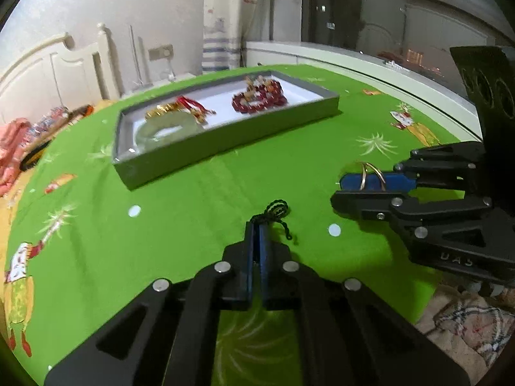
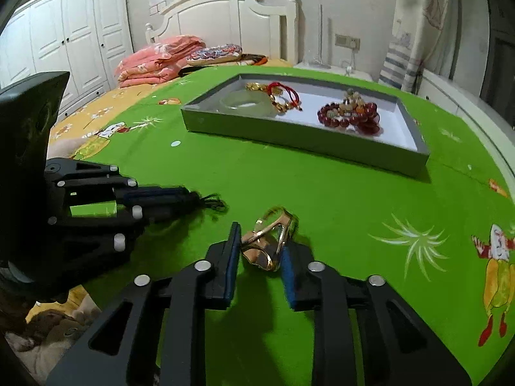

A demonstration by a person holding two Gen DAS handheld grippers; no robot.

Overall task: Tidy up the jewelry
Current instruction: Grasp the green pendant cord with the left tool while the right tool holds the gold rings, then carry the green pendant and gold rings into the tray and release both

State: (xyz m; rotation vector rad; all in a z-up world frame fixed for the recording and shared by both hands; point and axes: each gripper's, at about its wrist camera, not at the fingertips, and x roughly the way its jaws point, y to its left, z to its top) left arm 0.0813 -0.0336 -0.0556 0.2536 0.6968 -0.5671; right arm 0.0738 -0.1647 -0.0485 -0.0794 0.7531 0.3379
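right now the right gripper [image 2: 260, 254] has its blue pads either side of a pair of gold rings [image 2: 268, 244], touching them at both sides, so i judge it clamped on them. the rings are thin polished metal hoops, lying crossed and tilted against each other. they will be light and stiff but slippery, and being two loose pieces one could squirt out under pressure; a hold across both bands where they overlap looks safest, and a gentle one.

just beside it the left gripper [image 1: 256, 241] has its pads pressed together on a dark twisted cord [image 1: 276, 212], whose loose loop curls out past the fingertips onto the green bed cover [image 1: 193, 209]. the cord is soft, limp and very light, so it will dangle and may snag; whether a pendant hangs from it is hidden.

farther off, well apart from both, a shallow grey tray [image 2: 305, 138] with a white floor sits on the cover. inside it lie a pale green bangle [image 2: 244, 103], smooth and probably brittle, touching a tangle of gold and red string bracelets [image 2: 283, 96], and, apart from those, dark red bead strands [image 2: 351, 115], heavier and floppy.
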